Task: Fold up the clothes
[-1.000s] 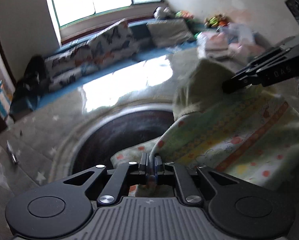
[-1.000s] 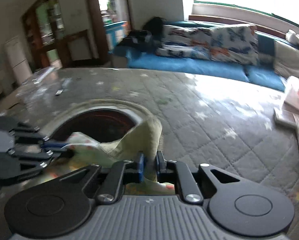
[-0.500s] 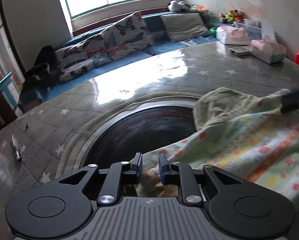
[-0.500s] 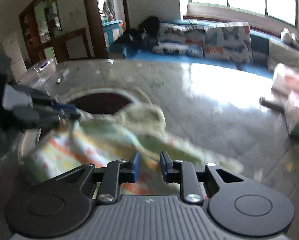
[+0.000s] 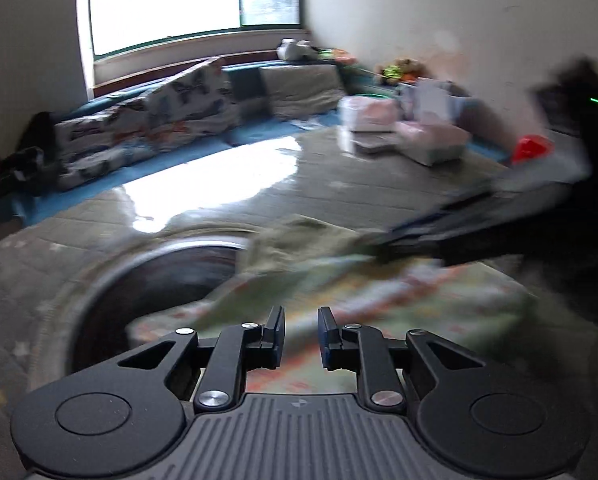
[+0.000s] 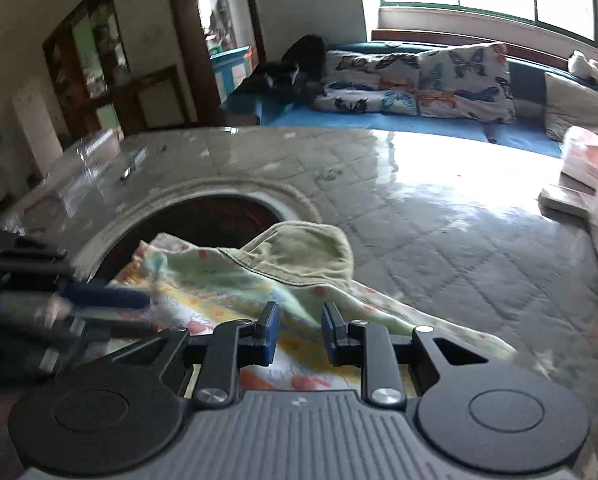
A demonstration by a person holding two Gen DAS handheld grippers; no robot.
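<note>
A small patterned garment [image 6: 235, 292] with a green lining lies folded on the quilted table cover, partly over a dark round opening [image 6: 203, 224]. It shows blurred in the left wrist view [image 5: 379, 292]. My left gripper [image 5: 301, 334] is open and empty just above the garment's near edge. My right gripper [image 6: 299, 330] is open and empty over the garment's other side. The right gripper shows blurred in the left wrist view [image 5: 451, 236], and the left gripper shows at the left edge of the right wrist view [image 6: 79, 300].
The quilted table cover [image 6: 439, 216] spreads wide around the garment. Folded pink items [image 5: 415, 136] sit at the far right of the table. A sofa with butterfly cushions [image 6: 419, 80] stands behind it under a window.
Both grippers have let go of the garment and opened. The garment has dropped flat onto the table, and both grippers have drawn back a little.
</note>
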